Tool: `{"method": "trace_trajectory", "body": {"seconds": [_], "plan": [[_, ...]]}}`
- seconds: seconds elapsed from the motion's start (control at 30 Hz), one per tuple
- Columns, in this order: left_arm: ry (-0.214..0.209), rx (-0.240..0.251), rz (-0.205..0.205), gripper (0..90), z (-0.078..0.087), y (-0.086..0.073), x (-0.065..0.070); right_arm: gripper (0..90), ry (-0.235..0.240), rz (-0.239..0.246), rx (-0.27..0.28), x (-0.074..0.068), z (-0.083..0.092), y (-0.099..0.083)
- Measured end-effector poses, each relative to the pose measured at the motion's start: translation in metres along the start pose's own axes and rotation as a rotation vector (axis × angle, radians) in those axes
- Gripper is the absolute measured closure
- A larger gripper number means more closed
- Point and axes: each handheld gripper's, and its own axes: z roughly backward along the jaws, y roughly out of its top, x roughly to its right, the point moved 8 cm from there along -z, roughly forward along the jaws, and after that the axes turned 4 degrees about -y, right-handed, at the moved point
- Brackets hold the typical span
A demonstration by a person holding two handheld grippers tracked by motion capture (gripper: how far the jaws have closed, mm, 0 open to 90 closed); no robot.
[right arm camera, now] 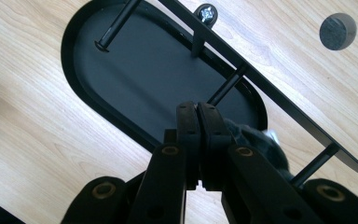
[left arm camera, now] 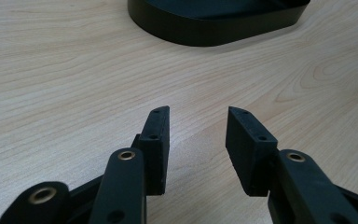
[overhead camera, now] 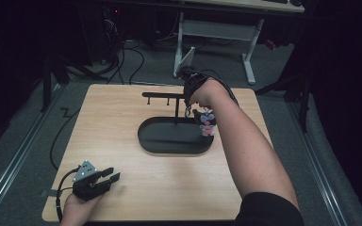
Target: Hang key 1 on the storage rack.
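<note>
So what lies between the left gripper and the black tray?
Bare wooden table: the left gripper view shows nothing between the left gripper and the black tray.

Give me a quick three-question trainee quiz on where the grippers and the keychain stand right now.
1. True or false: the left gripper rests on the table with its jaws apart and nothing between them.
2. Where does the charm keychain hang? A) under the right gripper, over the right end of the black tray; B) beside the left gripper.
3. What rises from the tray?

Key: 1 true. 2 A. 3 A black stand with a bar carrying short pegs.
</note>
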Motion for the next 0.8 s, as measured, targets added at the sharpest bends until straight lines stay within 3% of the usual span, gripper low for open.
{"method": "trace_trajectory", "body": {"seconds": [0.3,0.8], "plan": [[-0.002,-0.003,-0.002,60.6,-0.0006,-0.0005,0.0008,88.6,-0.008,-0.021,0.012,0.0047,0.0001,0.0000],[-0.005,-0.001,-0.002,60.6,-0.0005,-0.0003,0.0010,88.3,-0.028,-0.014,0.035,0.0078,-0.0010,0.0038]]}}
